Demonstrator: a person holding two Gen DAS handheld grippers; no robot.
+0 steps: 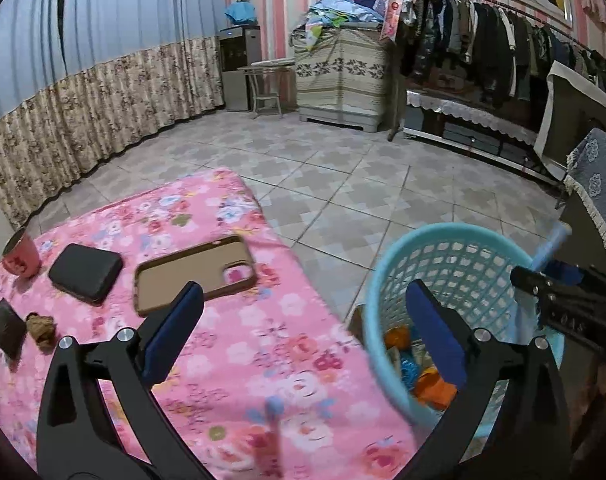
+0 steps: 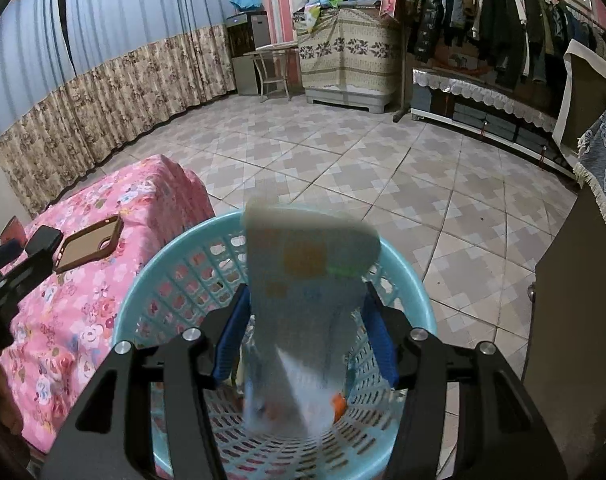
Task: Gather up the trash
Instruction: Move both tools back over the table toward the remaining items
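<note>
A light blue plastic basket [image 1: 387, 292] stands on the floor beside the pink floral table [image 1: 239, 360], with orange and blue scraps [image 1: 435, 390] inside. My left gripper [image 1: 303, 328] is open and empty above the table's right edge. My right gripper [image 2: 305, 340] hangs over the basket [image 2: 175, 264]; a blurred pale wrapper [image 2: 303, 304] sits between its parted fingers, and I cannot tell if it is still held. A crumpled brown scrap [image 1: 41, 330] lies at the table's left. The right gripper shows in the left wrist view [image 1: 559, 292].
On the table lie a brown phone case [image 1: 191, 276], a black pouch [image 1: 85, 272], a dark wallet [image 1: 5, 330] and a pink cup [image 1: 21, 258]. A dark cabinet [image 2: 575, 320] stands right of the basket. Tiled floor, curtains and a clothes rack lie beyond.
</note>
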